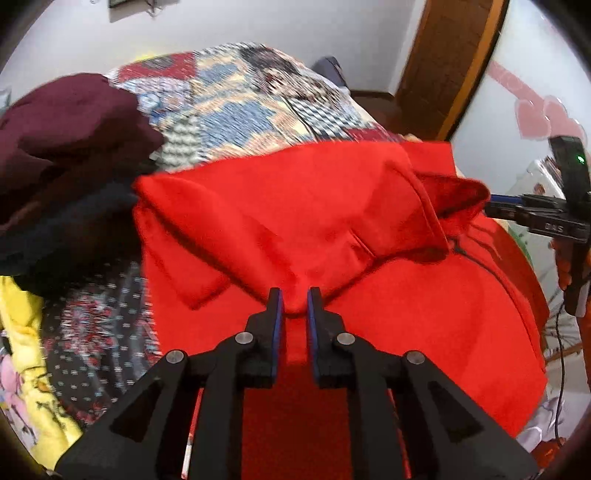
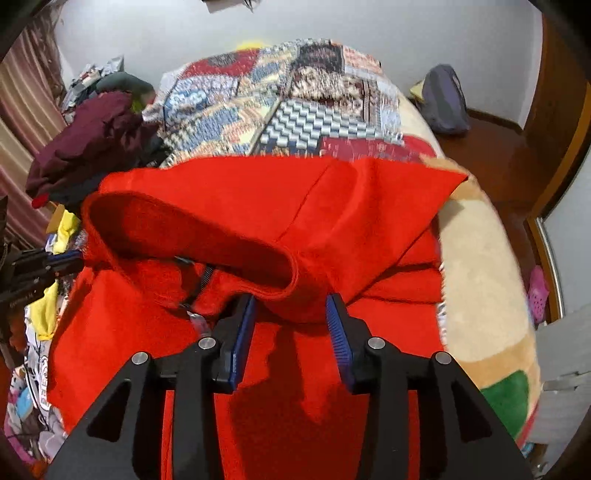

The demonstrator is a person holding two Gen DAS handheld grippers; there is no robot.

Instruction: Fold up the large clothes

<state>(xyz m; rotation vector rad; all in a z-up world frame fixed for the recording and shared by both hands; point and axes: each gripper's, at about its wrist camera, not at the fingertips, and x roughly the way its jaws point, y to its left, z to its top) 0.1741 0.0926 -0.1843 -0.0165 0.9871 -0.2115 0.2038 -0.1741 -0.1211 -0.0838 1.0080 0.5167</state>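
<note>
On the bed: a red hooded garment (image 1: 369, 295) lies spread across the near part of the mattress, over a patchwork bedspread (image 1: 236, 107) of blue, grey, cream and red squares.
Hood: the hood (image 2: 207, 236) is folded down onto the body of the garment, its opening facing the left side of the right wrist view; a dark zipper (image 2: 201, 284) shows just under its rim.
Left claw: the left claw (image 1: 294, 295) points down at the garment with its blue pads a narrow gap apart; a small fold of red cloth sits between the tips, and the pads do not visibly press on it, so it reads as released.
Right claw: the right claw (image 2: 290, 302) stands wider, jaws apart on either side of the hood's rounded hem; the cloth lies between the pads but they are not clamped on it.
Beside the garment: a heap of maroon clothing (image 1: 70, 129) lies at the left of the bed, with yellow cloth (image 1: 26, 314) nearer the edge.
Far side: a cream plush blanket (image 2: 480, 280) borders the garment on the right; a white wall (image 2: 295, 22) stands behind.
</note>
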